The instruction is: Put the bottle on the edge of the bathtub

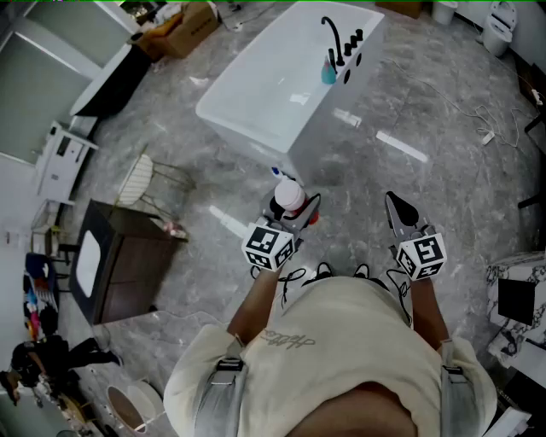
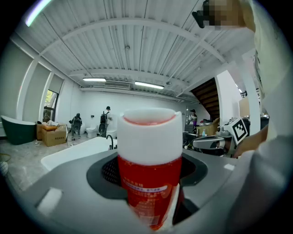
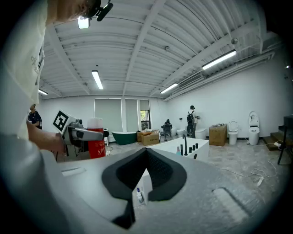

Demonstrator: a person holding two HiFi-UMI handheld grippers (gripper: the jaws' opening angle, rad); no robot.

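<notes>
A person stands on a grey marbled floor (image 1: 444,183) with two hand-held grippers raised almost level. The left gripper (image 1: 294,211) pinches one red bottle (image 2: 149,180) with a white cap, upright between its jaws. The right gripper (image 1: 397,207) holds nothing, its jaws pressed together at the tips.

The bottle is near the person, short of the near end of the single white bathtub (image 1: 281,64) and not on its edge. One black tap (image 1: 331,36) and one teal bottle (image 1: 328,73) stand at the tub's far right rim. A second, dark green tub (image 3: 124,136) sits far off.

The jaws hide the red bottle's lower part, and its label is too small to read. One small blue-capped bottle (image 3: 139,195) stands on the floor at the tub's near end, between the person and the tub. In the head view the red bottle's cap partly covers it.

To the left stand one dark cabinet (image 1: 124,265) and one wire chair (image 1: 141,181). A cardboard box (image 1: 183,27) lies far left, a white toilet (image 1: 499,24) far right, and a cable (image 1: 456,107) trails across the right floor. Two people (image 3: 191,119) are at the far wall.
</notes>
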